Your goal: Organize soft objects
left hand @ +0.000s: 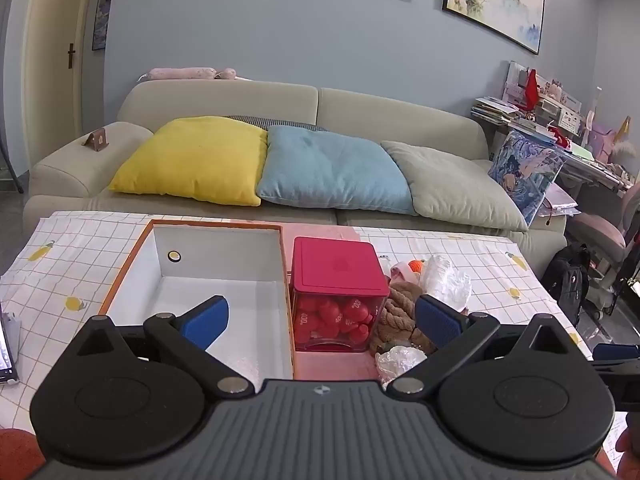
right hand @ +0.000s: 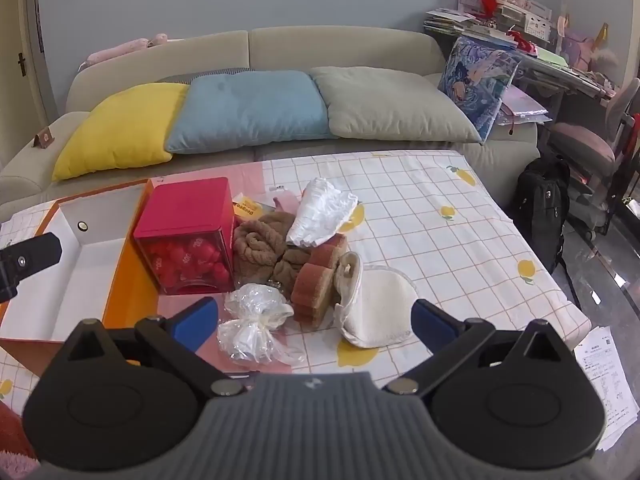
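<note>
Orange-rimmed box (right hand: 60,280) with a white inside sits at the left of the surface (right hand: 460,240), which is covered by a checked cloth printed with lemons. Its open compartment holds nothing visible except a small round fitting on the far wall. Just right of it, touching or nearly touching its wall, stands a clear cube container (right hand: 188,236) with a red lid, filled with red pieces.

Right of the container lies the heap of soft things. A brown twisted towel (right hand: 260,248) rests against the container's side. Behind it a crumpled white plastic bag (right hand: 320,212) leans up over the pile. In front, a clear plastic bag (right hand: 252,320) tied in the middle lies nearest the camera. Beside that stands a brown sponge (right hand: 316,280) on its edge, and touching its right side is a cream cloth pad (right hand: 376,308), folded and partly upright.

The left tongs (left hand: 320,320) hang with their blue pads spread wide, one pad over the box's compartment, the other over the brown towel, gripping nothing. The right tongs (right hand: 316,320) are likewise spread wide and empty, angled down at the pile, the tied bag and sponge showing between their pads.

Behind the surface runs a beige sofa (right hand: 340,44) with yellow, blue and grey cushions.
</note>
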Demonstrator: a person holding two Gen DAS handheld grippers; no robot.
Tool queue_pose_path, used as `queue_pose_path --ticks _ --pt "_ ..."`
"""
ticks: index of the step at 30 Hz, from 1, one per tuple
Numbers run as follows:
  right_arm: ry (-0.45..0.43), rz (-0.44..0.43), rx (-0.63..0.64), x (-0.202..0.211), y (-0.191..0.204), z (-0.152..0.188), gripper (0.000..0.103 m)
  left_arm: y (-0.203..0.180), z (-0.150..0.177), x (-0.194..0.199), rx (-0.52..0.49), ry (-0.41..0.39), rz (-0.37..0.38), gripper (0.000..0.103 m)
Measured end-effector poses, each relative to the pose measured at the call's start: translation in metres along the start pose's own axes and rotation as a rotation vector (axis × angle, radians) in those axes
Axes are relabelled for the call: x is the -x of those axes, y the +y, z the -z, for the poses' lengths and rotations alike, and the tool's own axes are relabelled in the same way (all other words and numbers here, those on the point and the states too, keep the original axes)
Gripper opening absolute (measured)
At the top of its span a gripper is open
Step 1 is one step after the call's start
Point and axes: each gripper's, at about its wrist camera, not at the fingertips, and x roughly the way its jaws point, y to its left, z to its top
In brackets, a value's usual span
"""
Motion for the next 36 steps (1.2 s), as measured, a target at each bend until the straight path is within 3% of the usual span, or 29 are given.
queue_pose_path --ticks 36 --pt "0.051 0.039 0.006 -0.011 -0.001 0.006 0.1 -0.005 0.01 -0.003 -0.002 0.037 -0.001 0.103"
